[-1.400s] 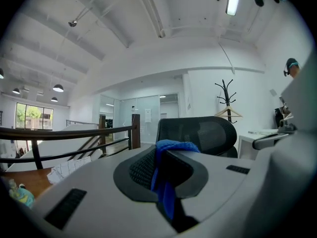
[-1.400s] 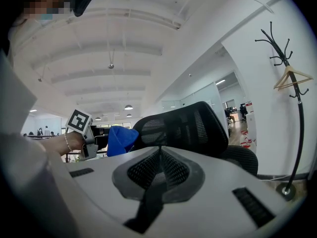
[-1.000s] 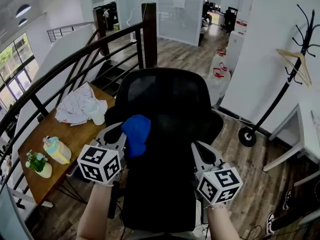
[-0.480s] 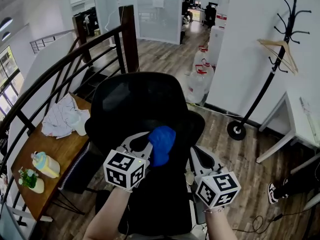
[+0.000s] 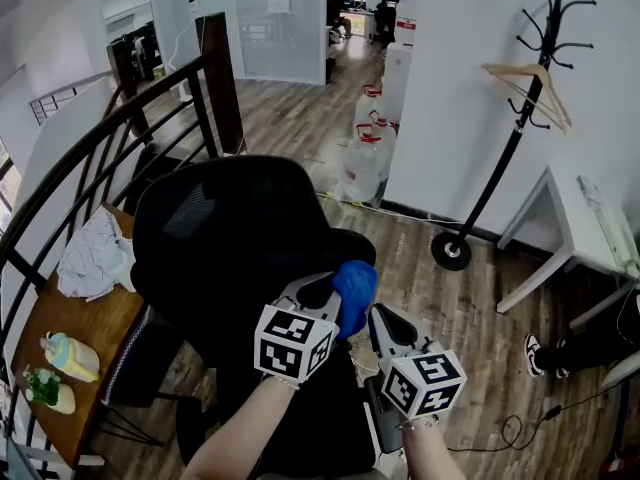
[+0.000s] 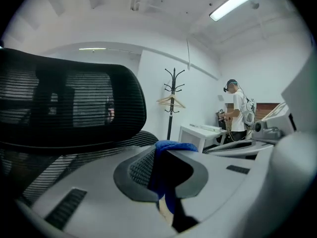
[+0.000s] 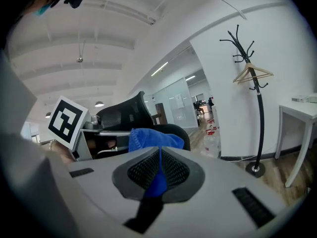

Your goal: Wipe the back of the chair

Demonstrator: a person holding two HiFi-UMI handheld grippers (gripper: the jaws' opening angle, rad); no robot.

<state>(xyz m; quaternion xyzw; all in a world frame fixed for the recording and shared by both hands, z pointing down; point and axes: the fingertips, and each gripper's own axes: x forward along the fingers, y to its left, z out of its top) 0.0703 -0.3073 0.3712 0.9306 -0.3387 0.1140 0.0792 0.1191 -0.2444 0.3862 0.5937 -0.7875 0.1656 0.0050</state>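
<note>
Blue cloth [image 5: 355,290] sits at the right edge of the chair back [image 5: 215,233]. I cannot confirm contact, because the grippers cover that spot. Left gripper [image 5: 335,300]: jaws closed on the cloth. Right gripper [image 5: 380,320]: jaws pinched on a cloth fold. The chair's lower part is cut off. Wood floor [image 5: 450,318] runs right to the coat stand [image 5: 510,98]. The railing [image 5: 100,133] stands close on the left.

The left gripper [image 5: 333,288] carries the blue cloth [image 5: 353,290] from the left edge of the chair back [image 5: 220,233] across to its right edge. The gap to the right gripper [image 5: 381,320] closes, and the two now sit just beside each other.
</note>
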